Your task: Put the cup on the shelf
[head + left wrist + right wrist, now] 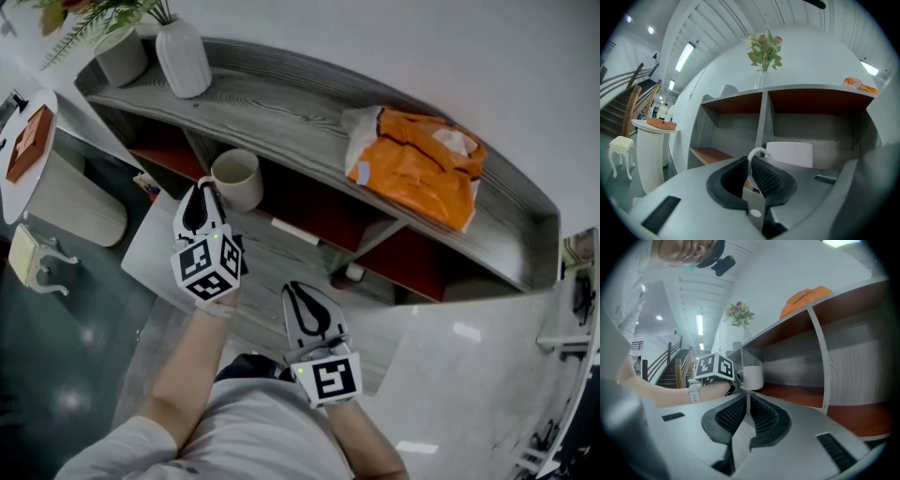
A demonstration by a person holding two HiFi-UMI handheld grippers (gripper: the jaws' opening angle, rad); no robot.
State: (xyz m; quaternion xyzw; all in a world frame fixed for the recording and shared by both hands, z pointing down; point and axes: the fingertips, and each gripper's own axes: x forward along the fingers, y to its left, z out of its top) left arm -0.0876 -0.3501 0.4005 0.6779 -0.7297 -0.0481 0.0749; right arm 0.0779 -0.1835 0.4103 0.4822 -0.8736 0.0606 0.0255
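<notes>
The white cup (pixel 236 178) is at the front of the grey shelf unit's (pixel 291 112) middle compartment. I cannot tell whether it rests on the board. My left gripper (pixel 207 190) is shut on the cup's handle; in the left gripper view the thin white handle (pixel 756 153) sits pinched between the jaws, with the cup body (pixel 790 153) just beyond. My right gripper (pixel 298 288) hangs lower and to the right, shut with nothing in it (pixel 747 398). From the right gripper view the cup (pixel 752 377) stands beside the left gripper's marker cube (pixel 714 366), over the reddish shelf board (pixel 797 394).
On the shelf top stand a white ribbed vase (pixel 184 58), a grey plant pot (pixel 123 56) and an orange bag (pixel 417 164). A small bottle (pixel 352 273) sits in a lower compartment. A white round table with a brown box (pixel 28 141) and a white stool (pixel 33 258) stand to the left.
</notes>
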